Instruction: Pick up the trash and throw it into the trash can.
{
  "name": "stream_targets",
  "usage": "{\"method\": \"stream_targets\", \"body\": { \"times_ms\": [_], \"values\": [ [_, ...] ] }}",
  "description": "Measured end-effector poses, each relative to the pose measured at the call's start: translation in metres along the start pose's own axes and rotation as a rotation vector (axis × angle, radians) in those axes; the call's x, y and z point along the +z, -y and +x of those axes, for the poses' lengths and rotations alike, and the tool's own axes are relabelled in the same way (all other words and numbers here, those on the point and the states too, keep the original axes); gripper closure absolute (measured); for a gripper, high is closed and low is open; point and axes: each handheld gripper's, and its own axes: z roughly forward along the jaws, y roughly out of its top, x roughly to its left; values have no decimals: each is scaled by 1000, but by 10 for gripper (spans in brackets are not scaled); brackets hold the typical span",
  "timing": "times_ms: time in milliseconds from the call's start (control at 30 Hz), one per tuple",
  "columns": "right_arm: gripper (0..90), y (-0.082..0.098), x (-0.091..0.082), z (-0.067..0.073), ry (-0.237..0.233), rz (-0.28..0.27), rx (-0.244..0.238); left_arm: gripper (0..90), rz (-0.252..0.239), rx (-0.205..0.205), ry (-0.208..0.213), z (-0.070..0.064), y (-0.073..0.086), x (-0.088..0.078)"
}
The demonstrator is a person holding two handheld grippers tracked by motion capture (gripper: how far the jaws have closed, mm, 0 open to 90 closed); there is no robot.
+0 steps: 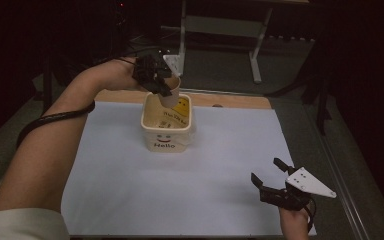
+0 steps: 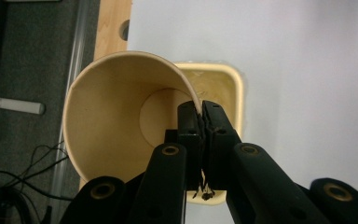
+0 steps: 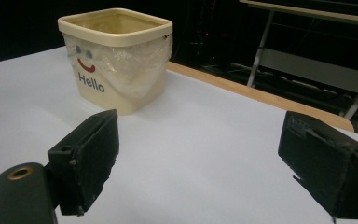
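Left gripper (image 1: pixel 161 86): I see it clamp the paper cup (image 2: pixel 121 116) rim, above the tub (image 1: pixel 166 125) at 12 o'clock.
Right gripper (image 1: pixel 271 176): gaping wide, holding nothing, at 5 o'clock.

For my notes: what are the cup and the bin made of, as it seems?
Cup: likely paper, matte tan, with a thin rolled rim. Bin: probably plastic, cream and smooth, with a thick moulded rim and a clear crinkled film liner.

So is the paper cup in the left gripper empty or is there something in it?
Empty. The left gripper view looks straight into the paper cup, tipped over the bin, and shows its bare bottom.
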Motion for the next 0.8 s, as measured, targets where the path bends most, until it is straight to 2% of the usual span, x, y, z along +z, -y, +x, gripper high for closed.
{"method": "stream_targets", "body": {
  "times_ms": [67,100,167,200,267,300,433,600,633,667,800],
  "values": [
    [123,0,0,0,-2,0,0,882,8,-3,-6,4,2,0],
    [123,0,1,0,-1,1,-1,877,8,-19,-6,6,3,1],
    [123,0,1,0,-3,5,0,826,24,-37,-10,10,6,2],
    [123,0,1,0,-2,5,-1,805,17,-52,1,12,6,1],
    [124,0,1,0,-3,4,-2,783,4,-67,-14,14,7,-1],
    [123,0,1,0,-2,4,-1,763,-12,-83,-11,13,6,-2],
    [123,1,1,-1,-1,8,5,684,-39,-105,-16,9,5,-9],
    [123,0,1,0,-3,4,0,571,-42,-140,-20,3,5,-16],
    [123,0,1,1,-2,4,-1,562,-45,-141,-35,1,5,-17],
    [123,0,1,1,-2,4,0,515,-45,-154,-38,-1,5,-18],
    [124,0,1,1,-2,2,0,419,-43,-179,-40,-7,7,-23]
  ]
}}
